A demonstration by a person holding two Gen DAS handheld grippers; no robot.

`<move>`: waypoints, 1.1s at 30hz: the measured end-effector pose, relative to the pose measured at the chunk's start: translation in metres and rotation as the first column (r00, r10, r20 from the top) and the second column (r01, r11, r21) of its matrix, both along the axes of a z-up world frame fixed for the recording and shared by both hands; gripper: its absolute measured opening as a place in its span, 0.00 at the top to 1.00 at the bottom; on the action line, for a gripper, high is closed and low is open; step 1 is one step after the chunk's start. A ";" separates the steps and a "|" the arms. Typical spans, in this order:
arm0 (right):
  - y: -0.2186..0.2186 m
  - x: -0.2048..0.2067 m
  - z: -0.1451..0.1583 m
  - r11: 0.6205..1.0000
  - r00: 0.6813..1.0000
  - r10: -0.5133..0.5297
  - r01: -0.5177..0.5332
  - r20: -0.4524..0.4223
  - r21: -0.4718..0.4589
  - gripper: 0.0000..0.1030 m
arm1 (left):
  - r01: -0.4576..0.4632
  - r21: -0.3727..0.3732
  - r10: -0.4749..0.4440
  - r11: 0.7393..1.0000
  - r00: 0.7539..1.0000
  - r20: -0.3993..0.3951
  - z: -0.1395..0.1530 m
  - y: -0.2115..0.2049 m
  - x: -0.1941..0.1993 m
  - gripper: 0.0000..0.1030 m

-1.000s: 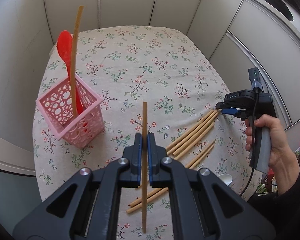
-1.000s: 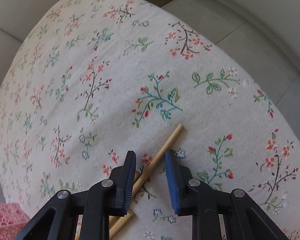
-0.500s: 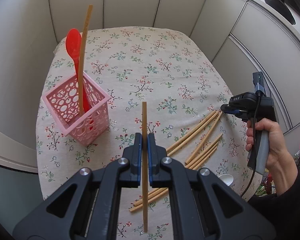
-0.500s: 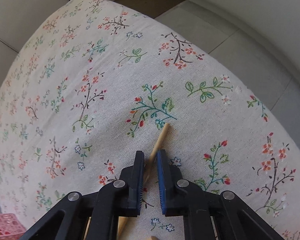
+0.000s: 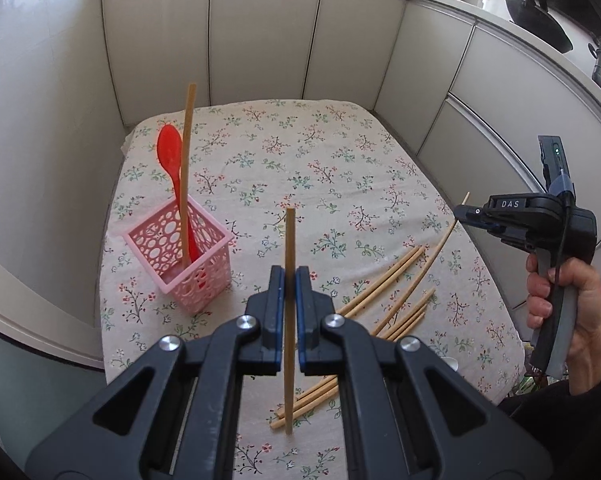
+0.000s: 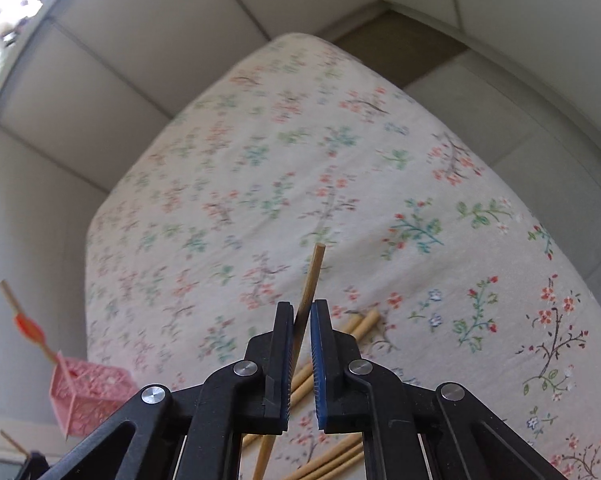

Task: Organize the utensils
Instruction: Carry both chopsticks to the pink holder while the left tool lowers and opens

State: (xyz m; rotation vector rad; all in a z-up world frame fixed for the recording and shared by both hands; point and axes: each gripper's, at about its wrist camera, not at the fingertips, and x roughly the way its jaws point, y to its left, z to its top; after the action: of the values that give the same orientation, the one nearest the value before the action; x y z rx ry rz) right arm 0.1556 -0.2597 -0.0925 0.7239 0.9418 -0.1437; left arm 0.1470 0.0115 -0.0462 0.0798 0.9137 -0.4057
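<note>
My left gripper (image 5: 287,280) is shut on a wooden chopstick (image 5: 289,240) that stands upright, right of the pink perforated basket (image 5: 180,258). The basket holds a red spoon (image 5: 170,154) and one chopstick (image 5: 187,160). My right gripper (image 6: 301,312) is shut on another chopstick (image 6: 312,276), lifted off the cloth; it also shows in the left wrist view (image 5: 466,213) at the table's right side. Several loose chopsticks (image 5: 384,292) lie on the floral tablecloth (image 5: 300,168). The basket shows blurred at the lower left of the right wrist view (image 6: 88,396).
The table stands in a corner of pale wall panels (image 5: 260,40) at the back, left and right. A white spoon (image 5: 450,364) peeks out behind my left gripper near the front right edge. A hand (image 5: 568,304) holds the right gripper's handle.
My right gripper closed on a chopstick and lifted it off the pile, tilting upward. My left gripper rose and pulled back with its chopstick still held; the basket looks farther away.
</note>
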 end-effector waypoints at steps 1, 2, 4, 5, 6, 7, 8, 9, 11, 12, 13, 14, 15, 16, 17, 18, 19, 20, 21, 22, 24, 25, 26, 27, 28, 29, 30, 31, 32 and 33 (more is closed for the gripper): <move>0.005 -0.001 0.005 1.000 1.000 0.016 -0.016 0.016 -0.013 0.93 | -0.001 0.002 0.001 1.000 1.000 0.011 0.003 0.000 -0.001 0.94; 0.009 -0.004 0.011 0.999 0.999 0.033 -0.032 0.035 -0.026 0.93 | -0.001 0.002 0.001 1.000 1.000 0.020 0.005 0.000 -0.002 0.94; 0.017 -0.010 0.022 0.997 0.996 0.060 -0.057 0.065 -0.047 0.94 | -0.007 0.001 0.007 1.000 0.999 0.045 0.013 0.002 -0.004 0.94; 0.021 -0.011 0.028 0.996 0.994 0.077 -0.073 0.083 -0.054 0.94 | -0.011 0.001 0.011 1.000 0.998 0.059 0.017 0.003 -0.005 0.94; 0.024 -0.013 0.033 0.994 0.991 0.093 -0.087 0.099 -0.058 0.94 | -0.015 -0.001 0.016 1.000 0.997 0.075 0.022 0.004 -0.006 0.94; 0.029 -0.014 0.039 0.992 0.987 0.111 -0.104 0.115 -0.067 0.95 | -0.021 -0.008 0.022 1.000 0.995 0.096 0.029 0.006 -0.007 0.94; 0.033 -0.015 0.045 0.990 0.983 0.129 -0.120 0.132 -0.079 0.95 | -0.026 -0.017 0.028 1.000 0.993 0.113 0.034 0.007 -0.008 0.94; 0.038 -0.017 0.053 0.986 0.977 0.147 -0.133 0.151 -0.098 0.95 | -0.031 -0.025 0.034 0.999 0.991 0.131 0.041 0.009 -0.010 0.94; 0.047 -0.023 0.068 0.979 0.967 0.176 -0.152 0.187 -0.136 0.95 | -0.042 -0.035 0.047 0.998 0.985 0.166 0.051 0.014 -0.012 0.94; 0.050 -0.025 0.074 0.975 0.960 0.190 -0.161 0.205 -0.150 0.95 | -0.052 -0.043 0.059 0.998 0.981 0.186 0.058 0.017 -0.013 0.94; 0.053 -0.027 0.080 0.972 0.954 0.202 -0.169 0.221 -0.163 0.95 | -0.059 -0.050 0.068 0.997 0.977 0.204 0.064 0.020 -0.014 0.94; 0.057 -0.028 0.085 0.968 0.947 0.216 -0.176 0.238 -0.176 0.95 | -0.069 -0.059 0.080 0.996 0.971 0.224 0.069 0.024 -0.014 0.94; 0.061 -0.030 0.092 0.965 0.940 0.228 -0.183 0.255 -0.190 0.95 | -0.081 -0.070 0.096 0.994 0.965 0.243 0.075 0.028 -0.014 0.94; 0.063 -0.031 0.097 0.961 0.933 0.238 -0.187 0.270 -0.202 0.95 | -0.096 -0.085 0.115 0.992 0.958 0.262 0.081 0.033 -0.013 0.94; 0.067 -0.033 0.103 0.958 0.926 0.248 -0.190 0.286 -0.214 0.95 | -0.113 -0.100 0.137 0.989 0.950 0.279 0.086 0.038 -0.013 0.94; 0.070 -0.035 0.108 0.956 0.919 0.256 -0.194 0.301 -0.222 0.95 | -0.129 -0.116 0.158 0.985 0.942 0.297 0.091 0.043 -0.012 0.94; 0.072 -0.035 0.112 0.954 0.912 0.264 -0.198 0.313 -0.226 0.95 | -0.141 -0.127 0.174 0.982 0.934 0.311 0.094 0.046 -0.011 0.94; 0.074 -0.036 0.116 0.952 0.906 0.271 -0.203 0.325 -0.228 0.95 | -0.155 -0.138 0.192 0.978 0.926 0.325 0.097 0.050 -0.010 0.94; 0.077 -0.037 0.121 0.951 0.899 0.278 -0.208 0.339 -0.229 0.95 | -0.168 -0.146 0.208 0.975 0.918 0.336 0.099 0.053 -0.009 0.94; 0.079 -0.037 0.124 0.950 0.893 0.283 -0.212 0.349 -0.229 0.95 | -0.181 -0.159 0.226 0.971 0.909 0.349 0.101 0.057 -0.007 0.94; 0.083 -0.035 0.130 0.950 0.883 0.290 -0.219 0.368 -0.222 0.95 | -0.200 -0.173 0.251 0.965 0.896 0.366 0.104 0.062 -0.005 0.94; 0.086 -0.034 0.132 0.950 0.879 0.294 -0.225 0.376 -0.218 0.95 | -0.210 -0.174 0.262 0.962 0.889 0.374 0.104 0.064 -0.004 0.94; 0.088 -0.033 0.134 0.950 0.874 0.298 -0.230 0.385 -0.213 0.95 | -0.219 -0.174 0.271 0.960 0.884 0.381 0.104 0.065 -0.002 0.94; 0.090 -0.032 0.137 0.950 0.868 0.300 -0.234 0.395 -0.207 0.95 | -0.229 -0.171 0.279 0.958 0.879 0.387 0.104 0.066 0.000 0.94; 0.093 -0.031 0.140 0.950 0.862 0.303 -0.239 0.406 -0.203 0.95 | -0.240 -0.162 0.285 0.957 0.875 0.391 0.103 0.066 0.002 0.94; 0.096 -0.030 0.143 0.949 0.857 0.306 -0.243 0.415 -0.200 0.95 | -0.249 -0.153 0.290 0.956 0.872 0.393 0.101 0.066 0.005 0.94; 0.099 -0.029 0.146 0.949 0.851 0.310 -0.247 0.423 -0.198 0.95 | -0.257 -0.148 0.296 0.955 0.870 0.395 0.100 0.068 0.007 0.94; 0.102 -0.027 0.149 0.948 0.845 0.313 -0.252 0.434 -0.194 0.95 | -0.265 -0.142 0.300 0.954 0.869 0.394 0.098 0.068 0.010 0.94; 0.106 -0.025 0.152 0.947 0.837 0.317 -0.258 0.445 -0.189 0.95 | -0.269 -0.133 0.300 0.954 0.872 0.387 0.094 0.069 0.014 0.94; 0.109 -0.024 0.155 0.947 0.830 0.320 -0.264 0.456 -0.185 0.95 | -0.273 -0.127 0.301 0.954 0.874 0.381 0.091 0.069 0.017 0.94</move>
State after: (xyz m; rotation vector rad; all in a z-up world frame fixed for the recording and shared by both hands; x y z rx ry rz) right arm 0.1316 -0.1505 0.0624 0.4658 0.5466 0.2480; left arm 0.1642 0.0804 0.0450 -0.0383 0.4956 -0.1321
